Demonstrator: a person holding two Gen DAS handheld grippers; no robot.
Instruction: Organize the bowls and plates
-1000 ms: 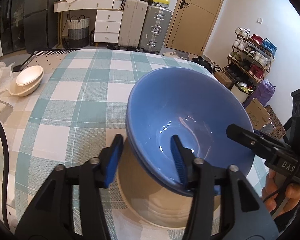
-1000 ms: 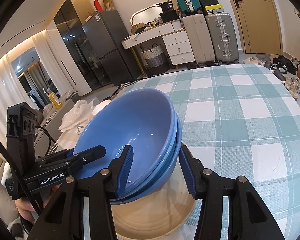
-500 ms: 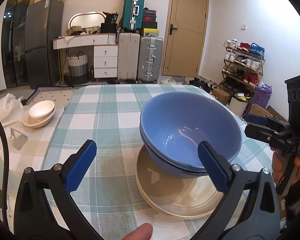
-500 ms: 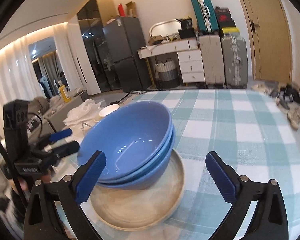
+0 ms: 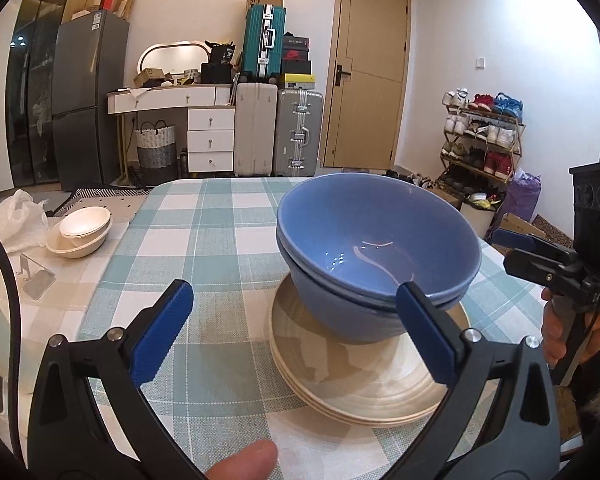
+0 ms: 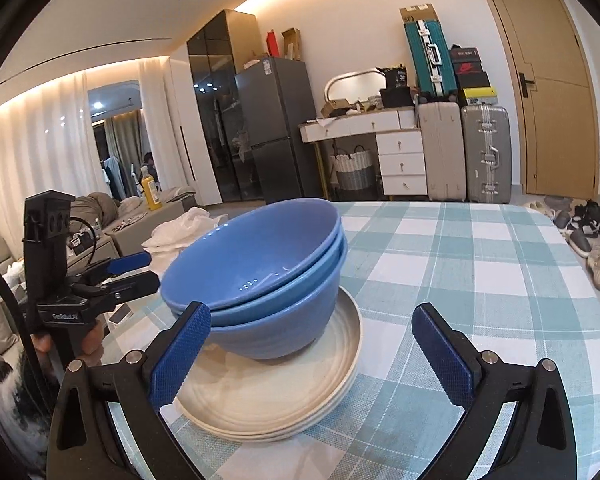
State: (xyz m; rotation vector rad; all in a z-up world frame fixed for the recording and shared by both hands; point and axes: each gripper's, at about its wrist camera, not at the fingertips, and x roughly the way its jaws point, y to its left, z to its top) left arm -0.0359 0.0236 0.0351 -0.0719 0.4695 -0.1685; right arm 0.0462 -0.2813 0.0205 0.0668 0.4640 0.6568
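Observation:
Two nested blue bowls [image 5: 376, 256] stand on a stack of cream plates [image 5: 364, 380] on the checked tablecloth; they show in the right wrist view too, the bowls [image 6: 260, 276] on the plates [image 6: 284, 396]. My left gripper [image 5: 296, 332] is open and empty, pulled back from the bowls on the near left. My right gripper [image 6: 312, 348] is open and empty, also drawn back from the stack. Each gripper shows in the other's view, the right one [image 5: 540, 248] and the left one [image 6: 128, 268].
Two small nested cream bowls [image 5: 82, 230] sit at the far left by a white plastic bag [image 5: 12, 220] and a clear phone stand [image 5: 36, 276]. The table edge runs close on the right, with a shoe rack [image 5: 480, 136] beyond it.
Both grippers let go of the blue bowls, opened wide and drew back. The bowls now rest on the plates.

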